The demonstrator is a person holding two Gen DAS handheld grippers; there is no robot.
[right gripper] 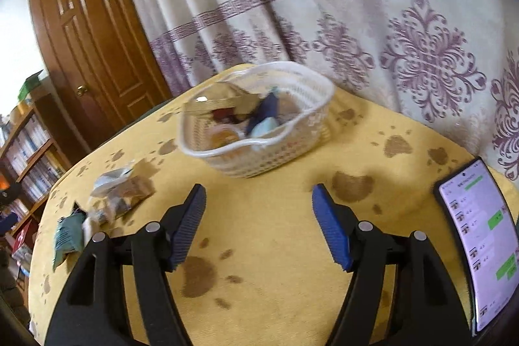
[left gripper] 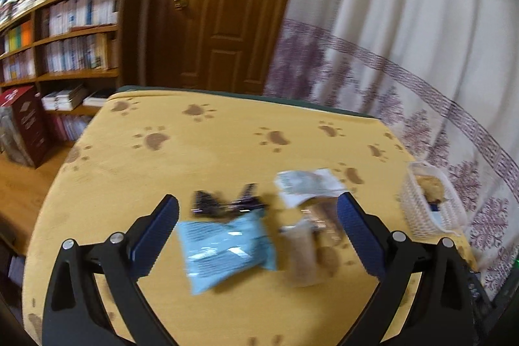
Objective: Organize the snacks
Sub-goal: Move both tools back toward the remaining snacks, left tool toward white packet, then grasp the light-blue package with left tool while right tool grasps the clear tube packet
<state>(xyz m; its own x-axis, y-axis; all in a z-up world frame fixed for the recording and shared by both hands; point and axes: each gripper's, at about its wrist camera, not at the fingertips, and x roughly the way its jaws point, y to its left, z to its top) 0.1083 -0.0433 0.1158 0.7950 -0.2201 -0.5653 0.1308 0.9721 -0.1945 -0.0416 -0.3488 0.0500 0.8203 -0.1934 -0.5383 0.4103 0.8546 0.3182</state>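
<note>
Near the right edge of the worktop (right gripper: pixel 292 242), which wears a yellow cloth with brown paw prints, stands a white basket (right gripper: pixel 279 158); it already holds several snacks, among them a tan packet (right gripper: pixel 220 102), a dark blue one and a pale blue one, so I judge that part of the sorting is done; how many pieces lie inside I cannot count, because the picture is blurred.

Toward the middle of the worktop, well apart from the basket, some snacks wait loose on the cloth; I see a light blue packet (left gripper: pixel 227 248), a small dark purple wrapper (left gripper: pixel 227 203) just behind it, and beside them a clear bag with brown contents (left gripper: pixel 311 235) and a white paper piece (left gripper: pixel 308 184); these seem to be what is left to move.

The left tongs (left gripper: pixel 256 226) are spread wide with the loose packets showing between the two sides, but the pads (left gripper: pixel 155 235) press on nothing; the right tongs (right gripper: pixel 259 222) are also spread and empty, above bare cloth in front of the basket.

At the near right corner a phone (right gripper: pixel 480 248) lies with its screen lit; it seems not part of the task.
</note>
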